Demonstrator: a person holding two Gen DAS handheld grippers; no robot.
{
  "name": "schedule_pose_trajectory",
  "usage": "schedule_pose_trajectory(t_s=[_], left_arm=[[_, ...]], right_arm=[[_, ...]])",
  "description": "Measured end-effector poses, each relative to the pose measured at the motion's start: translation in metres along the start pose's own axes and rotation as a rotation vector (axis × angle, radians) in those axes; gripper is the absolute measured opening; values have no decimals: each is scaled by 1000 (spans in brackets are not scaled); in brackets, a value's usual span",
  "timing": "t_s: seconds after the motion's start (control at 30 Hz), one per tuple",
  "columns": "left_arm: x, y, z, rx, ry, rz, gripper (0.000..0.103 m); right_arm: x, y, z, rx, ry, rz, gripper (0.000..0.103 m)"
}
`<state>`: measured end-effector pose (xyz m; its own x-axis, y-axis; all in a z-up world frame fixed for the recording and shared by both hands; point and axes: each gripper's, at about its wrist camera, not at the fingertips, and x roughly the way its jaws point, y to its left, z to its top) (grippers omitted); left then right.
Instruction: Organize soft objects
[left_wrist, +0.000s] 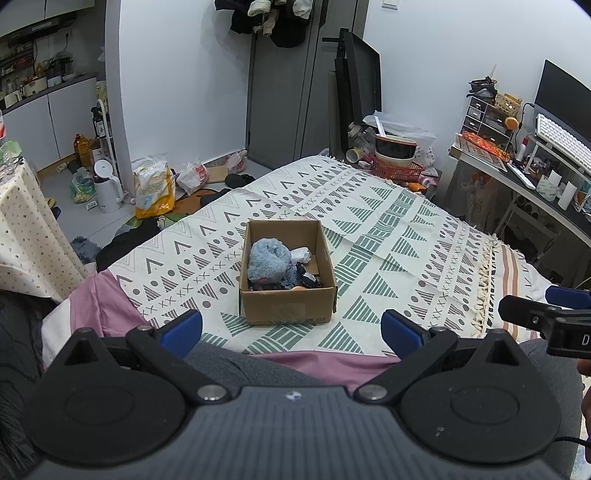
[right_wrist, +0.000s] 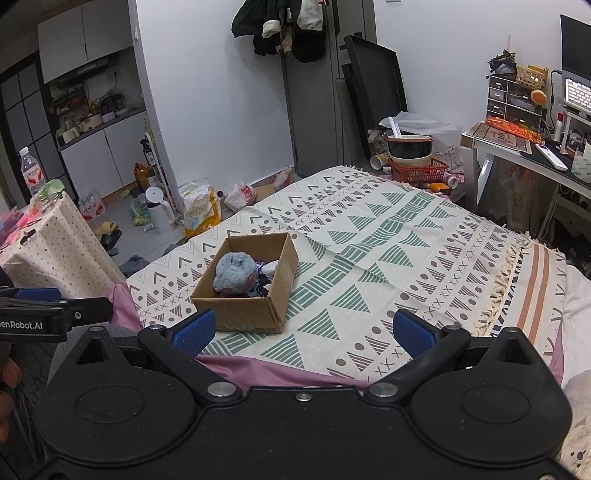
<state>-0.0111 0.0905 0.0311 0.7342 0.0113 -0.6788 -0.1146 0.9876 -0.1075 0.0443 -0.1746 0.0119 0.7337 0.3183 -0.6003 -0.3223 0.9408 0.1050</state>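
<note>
Cardboard box (left_wrist: 287, 273): open-topped, standing on the patterned blanket (left_wrist: 388, 229) just ahead of the left gripper (left_wrist: 291, 326); ahead and to the left of the right gripper (right_wrist: 319, 332).

Contents: fluffy blue-grey plush (left_wrist: 267, 263) heaped against the box wall on the left; crumpled white piece (left_wrist: 301, 254) and dark fabric pieces (left_wrist: 303, 278) beside it on the right. No loose soft objects visible on the blanket.

Left gripper: fingers spread wide, nothing between them, held back from the box's near wall.

Right gripper: fingers likewise spread and empty, over bare blanket to the right of the box.

Step, as judged: sorting appears nearly finished, or the box contents await lifting out. For a good grasp, come down from above through the open top, take the plush at its bulk, and close gently.

Clearances: box walls stand upright and would block a low approach. Broad free blanket lies ahead and to the right of both grippers. The fringed blanket edge (right_wrist: 511, 273) lies far right.
</note>
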Motion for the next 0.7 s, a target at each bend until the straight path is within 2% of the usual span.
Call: schedule_pose_trajectory(t_s=[0.7], left_arm=[[-4, -5, 4, 10, -18, -9, 102]], right_arm=[[3, 4, 0, -1, 3, -6, 103]])
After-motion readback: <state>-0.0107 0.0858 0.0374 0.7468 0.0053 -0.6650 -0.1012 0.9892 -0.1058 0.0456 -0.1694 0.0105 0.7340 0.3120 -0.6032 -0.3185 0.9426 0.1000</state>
